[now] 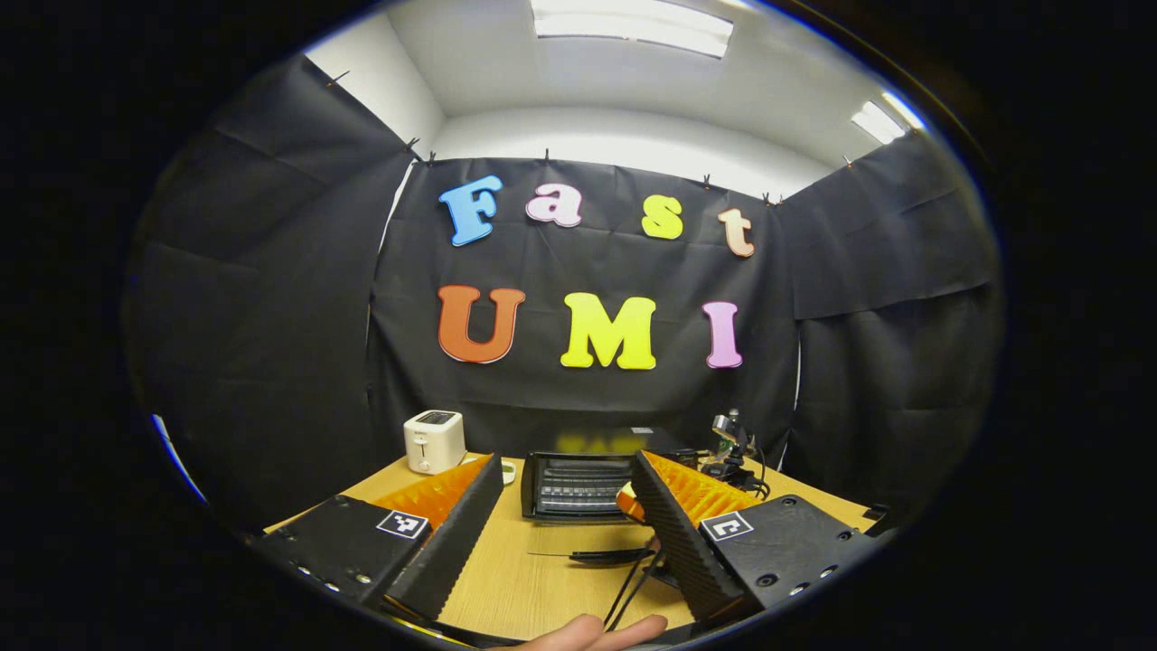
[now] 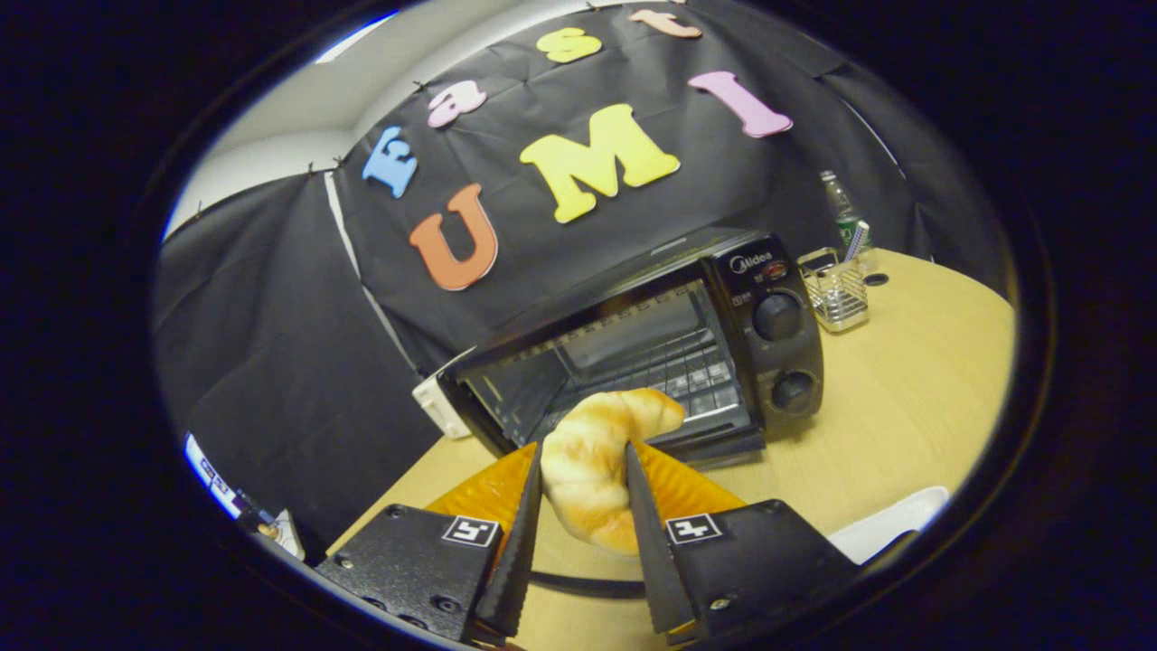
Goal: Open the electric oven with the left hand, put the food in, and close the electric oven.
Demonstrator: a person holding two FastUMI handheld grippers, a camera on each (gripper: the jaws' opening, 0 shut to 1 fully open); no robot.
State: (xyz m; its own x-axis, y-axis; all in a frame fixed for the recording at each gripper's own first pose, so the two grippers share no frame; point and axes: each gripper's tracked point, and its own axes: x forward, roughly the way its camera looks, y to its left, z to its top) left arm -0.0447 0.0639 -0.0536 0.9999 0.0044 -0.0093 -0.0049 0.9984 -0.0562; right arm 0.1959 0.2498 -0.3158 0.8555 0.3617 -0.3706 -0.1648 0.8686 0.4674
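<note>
I am working the two tongs from far away, and this is what I see.

In the right gripper view, my right gripper (image 2: 583,506) pinches a croissant (image 2: 597,466) between its two fingers (image 2: 522,533). Both fingers press on the sides of the bread, and its curved end sticks out above them toward the oven. The croissant is up in the air, in front of the electric oven (image 2: 651,348), just before the opening and not inside it. I look into the oven and see the wire rack (image 2: 669,366) inside, so the door seems open, but the door itself is mostly hidden behind the croissant and the fingers. The two round knobs (image 2: 777,316) are on the right side panel of the oven. To the right of the oven, near the booth wall, a small wire basket (image 2: 836,294) stands on the wooden table (image 2: 904,407), and a plastic bottle (image 2: 842,212) stands behind it. A white tray edge (image 2: 890,524) lies at the lower right of the table.

In the left gripper view, my left gripper (image 1: 565,520) is spread wide and grips nothing. It is held back from the oven (image 1: 578,484), which stands farther off on the table (image 1: 533,579), in the gap between the fingers. A white toaster (image 1: 434,440) stands to the left of the oven. Some black cables (image 1: 633,565) lie on the table near the gripper, and part of a hand (image 1: 592,633) appears at the bottom edge.
</note>
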